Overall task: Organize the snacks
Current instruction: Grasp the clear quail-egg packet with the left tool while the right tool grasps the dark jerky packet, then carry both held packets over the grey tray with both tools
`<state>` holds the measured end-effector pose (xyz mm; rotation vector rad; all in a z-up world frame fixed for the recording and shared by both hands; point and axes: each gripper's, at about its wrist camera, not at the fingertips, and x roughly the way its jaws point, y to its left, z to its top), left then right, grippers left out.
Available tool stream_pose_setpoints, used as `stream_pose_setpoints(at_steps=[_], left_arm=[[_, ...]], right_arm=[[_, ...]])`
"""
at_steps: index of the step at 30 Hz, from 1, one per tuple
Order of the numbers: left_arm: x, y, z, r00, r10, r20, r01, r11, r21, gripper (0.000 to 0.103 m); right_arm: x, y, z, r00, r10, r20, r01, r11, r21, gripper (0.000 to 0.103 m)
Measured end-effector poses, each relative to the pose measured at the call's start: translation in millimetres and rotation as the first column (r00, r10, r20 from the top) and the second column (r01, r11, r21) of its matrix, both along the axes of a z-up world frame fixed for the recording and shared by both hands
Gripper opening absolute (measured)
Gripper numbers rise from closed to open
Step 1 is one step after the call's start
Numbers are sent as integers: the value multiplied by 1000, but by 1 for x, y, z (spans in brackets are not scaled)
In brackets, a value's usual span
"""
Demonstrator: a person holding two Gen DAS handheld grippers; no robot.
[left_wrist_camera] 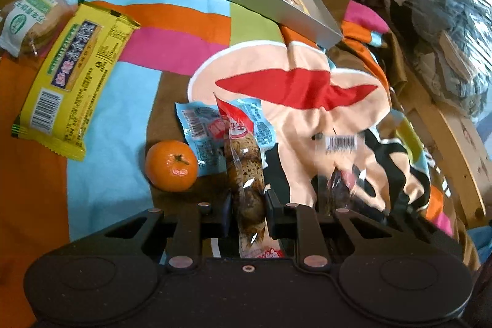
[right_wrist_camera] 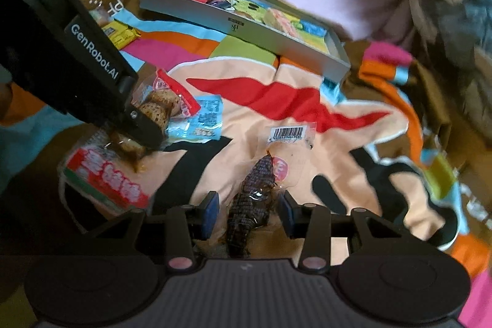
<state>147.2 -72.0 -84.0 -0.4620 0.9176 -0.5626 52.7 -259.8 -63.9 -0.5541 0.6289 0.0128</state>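
The left gripper [left_wrist_camera: 248, 206] has its black pads clamped tight on a clear packet of speckled brown eggs [left_wrist_camera: 246, 171], red print at both ends – the writing too blurred to read – low in the middle of the left wrist view. Just left of it sits a small orange mandarin [left_wrist_camera: 171, 165], and under the packet lies a light-blue sachet [left_wrist_camera: 200, 132] with a barcode and tiny unreadable print. Toward the upper left of that frame lies a long yellow wrapper [left_wrist_camera: 69, 82] with a barcode and a dark panel of characters, and beside it at the edge a clear bag of biscuits [left_wrist_camera: 30, 20] with a green and white label. In the right wrist view the left tool's black arm crosses the upper left and carries the white words "GenRobot.AI". The right gripper [right_wrist_camera: 248, 211], low in the middle, has its blue pads standing apart on either side of a dark, net-patterned snack in a clear packet [right_wrist_camera: 255, 199] – I cannot tell that they press on it; a pink round sticker and a barcode label sit at the packet's far end. The grey open box [right_wrist_camera: 246, 29], already holding bright snack packets, rests in the upper middle on the colourful cartoon blanket [right_wrist_camera: 307, 125], well apart from both grippers.
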Motion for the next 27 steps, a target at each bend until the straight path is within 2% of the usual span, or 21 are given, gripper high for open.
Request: stream_pose_setpoints(at_steps=[3, 10, 14, 15, 20, 27], left_arm=[[0, -2, -2, 1000, -9, 2, 9, 1000, 14, 23], [11, -4, -7, 1000, -29, -4, 29, 999, 14, 34], [16, -6, -9, 1000, -28, -10, 28, 999, 20, 33], [16, -7, -9, 999, -35, 0, 35, 999, 25, 28], [10, -11, -6, 998, -42, 39, 40, 998, 41, 26], [3, -4, 2, 996, -22, 89, 23, 1000, -16, 25]], right_arm=[[1, 1, -1, 1000, 13, 19, -12, 999, -51, 46], [-1, -4, -2, 1000, 22, 20, -21, 999, -46, 46], [-3, -5, -2, 999, 38, 25, -37, 998, -49, 46], [-3, -5, -2, 999, 40, 26, -38, 998, -49, 46], [-6, -3, -2, 998, 50, 35, -49, 998, -51, 46], [-11, 2, 0, 994, 68, 80, -62, 994, -86, 46]])
